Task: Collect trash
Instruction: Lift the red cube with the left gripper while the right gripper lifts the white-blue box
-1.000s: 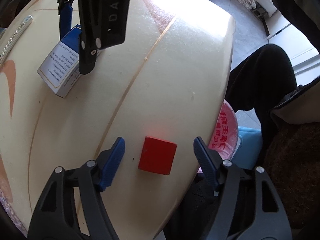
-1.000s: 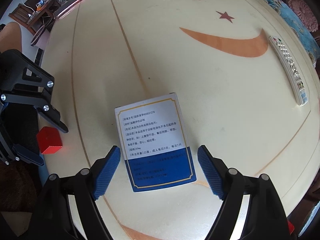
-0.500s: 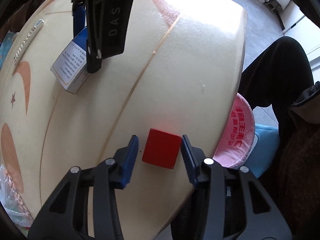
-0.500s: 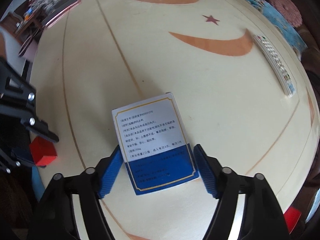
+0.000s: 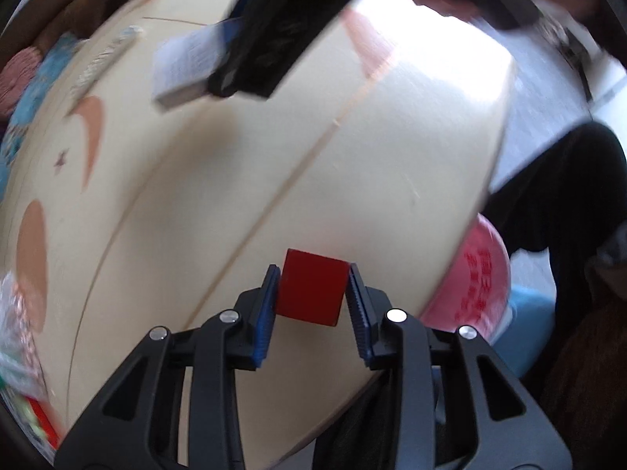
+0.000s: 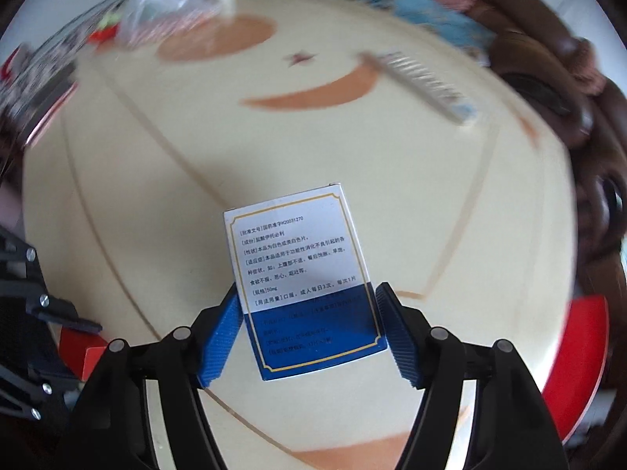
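Note:
My left gripper (image 5: 313,297) is shut on a red block (image 5: 311,293) and holds it above the cream table (image 5: 235,180) near its right edge. My right gripper (image 6: 309,325) is shut on a white and blue medicine box (image 6: 299,274), lifted above the table. In the left wrist view the box (image 5: 184,62) shows blurred at the far left in the right gripper. In the right wrist view the red block (image 6: 88,356) shows at the left edge.
A remote control (image 6: 421,86) lies at the table's far side. Clear plastic wrapping (image 6: 164,11) and clutter sit at the far left. A pink bag-lined bin (image 5: 478,278) stands below the table's right edge beside a blue stool (image 5: 533,325). A person's dark trousers (image 5: 556,192) are close by.
Both grippers closed on their objects and lifted them off the table. The views tilted and blurred as the grippers rose.

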The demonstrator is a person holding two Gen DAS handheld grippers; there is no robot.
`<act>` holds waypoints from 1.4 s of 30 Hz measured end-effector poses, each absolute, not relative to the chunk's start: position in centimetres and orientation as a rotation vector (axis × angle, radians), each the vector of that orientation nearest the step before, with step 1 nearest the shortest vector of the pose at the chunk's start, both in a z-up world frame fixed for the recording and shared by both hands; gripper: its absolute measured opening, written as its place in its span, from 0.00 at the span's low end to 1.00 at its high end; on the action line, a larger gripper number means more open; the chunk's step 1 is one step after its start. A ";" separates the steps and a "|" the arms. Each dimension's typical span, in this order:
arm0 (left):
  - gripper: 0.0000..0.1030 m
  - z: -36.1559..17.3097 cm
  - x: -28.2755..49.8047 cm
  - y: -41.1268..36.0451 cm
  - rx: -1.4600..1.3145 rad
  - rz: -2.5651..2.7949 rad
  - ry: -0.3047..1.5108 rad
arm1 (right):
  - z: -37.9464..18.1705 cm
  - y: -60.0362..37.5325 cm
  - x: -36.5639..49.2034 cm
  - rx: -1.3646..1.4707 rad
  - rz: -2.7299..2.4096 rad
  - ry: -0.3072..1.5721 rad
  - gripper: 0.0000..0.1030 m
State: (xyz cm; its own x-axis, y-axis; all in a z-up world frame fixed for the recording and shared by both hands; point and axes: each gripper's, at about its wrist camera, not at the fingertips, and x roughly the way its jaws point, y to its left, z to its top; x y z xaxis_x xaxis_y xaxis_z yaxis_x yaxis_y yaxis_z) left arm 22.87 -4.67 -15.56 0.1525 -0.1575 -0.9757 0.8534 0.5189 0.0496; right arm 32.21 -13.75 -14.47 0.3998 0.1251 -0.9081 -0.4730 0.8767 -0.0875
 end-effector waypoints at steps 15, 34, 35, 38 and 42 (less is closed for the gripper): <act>0.22 -9.3 21.7 -2.3 0.406 -0.649 1.095 | -5.1 -20.9 24.7 -0.166 0.185 0.934 0.64; 0.50 -14.6 23.8 -2.8 0.646 -0.824 1.138 | -10.5 -21.0 25.7 -0.116 0.274 1.038 0.64; 0.50 -14.5 24.1 -2.6 0.630 -0.842 1.143 | -10.7 -20.9 25.8 -0.115 0.276 1.041 0.64; 0.50 -14.7 24.4 -2.4 0.651 -0.839 1.136 | -11.4 -20.8 26.3 -0.104 0.290 1.054 0.64; 0.50 -15.1 25.2 -2.4 0.653 -0.827 1.146 | -11.7 -20.7 26.6 -0.088 0.305 1.062 0.64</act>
